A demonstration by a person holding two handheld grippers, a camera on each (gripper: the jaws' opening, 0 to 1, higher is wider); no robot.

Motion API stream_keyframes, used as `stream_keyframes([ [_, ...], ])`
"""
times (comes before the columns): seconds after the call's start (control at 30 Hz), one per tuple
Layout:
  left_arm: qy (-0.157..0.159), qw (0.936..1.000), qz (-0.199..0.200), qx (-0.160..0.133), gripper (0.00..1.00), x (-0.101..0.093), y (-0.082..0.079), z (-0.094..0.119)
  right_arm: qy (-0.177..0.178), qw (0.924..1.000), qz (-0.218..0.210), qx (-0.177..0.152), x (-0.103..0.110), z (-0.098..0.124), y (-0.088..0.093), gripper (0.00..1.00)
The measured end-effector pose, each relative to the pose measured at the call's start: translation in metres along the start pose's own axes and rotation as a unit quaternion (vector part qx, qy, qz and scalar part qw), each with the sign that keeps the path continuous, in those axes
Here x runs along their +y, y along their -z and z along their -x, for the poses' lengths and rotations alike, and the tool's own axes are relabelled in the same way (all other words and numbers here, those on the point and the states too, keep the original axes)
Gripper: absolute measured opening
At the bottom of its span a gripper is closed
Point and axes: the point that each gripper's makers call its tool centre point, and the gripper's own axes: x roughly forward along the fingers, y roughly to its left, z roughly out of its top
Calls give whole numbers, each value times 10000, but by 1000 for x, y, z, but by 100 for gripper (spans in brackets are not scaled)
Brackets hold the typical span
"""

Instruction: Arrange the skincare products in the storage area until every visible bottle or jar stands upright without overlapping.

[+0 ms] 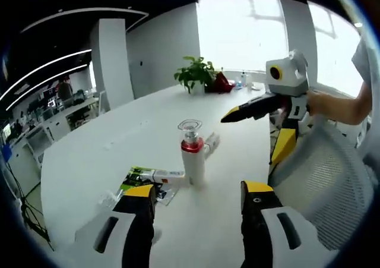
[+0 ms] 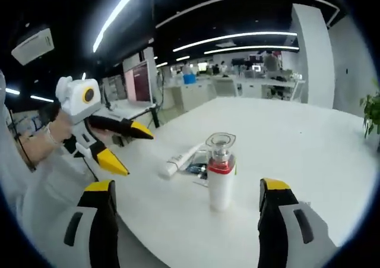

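Bottle (image 1: 192,155) upright on bench (image 1: 119,149), tube (image 2: 181,159) lying flat; both my jaws spread, empty. Next: stand tube.

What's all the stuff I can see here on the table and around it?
Bottle: one, white with red collar and clear cap, upright on the table.
Tube: one, white, lying flat behind the bottle.
Leaflet: one, green and white, flat beside the bottle.
Plant: one, green, far end of the table.
Table: one, white, long.
Chair: one, grey mesh, at the table's edge.
Left hand-held gripper: black and yellow, open.
Right hand-held gripper: black and yellow, open.
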Motion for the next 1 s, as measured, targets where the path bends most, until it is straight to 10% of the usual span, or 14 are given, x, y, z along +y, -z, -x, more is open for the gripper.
stream_keyframes([
  [1.0,-645,9936,901,-213,98,14,37,29,501,9983,271,86,11,10,6,99],
])
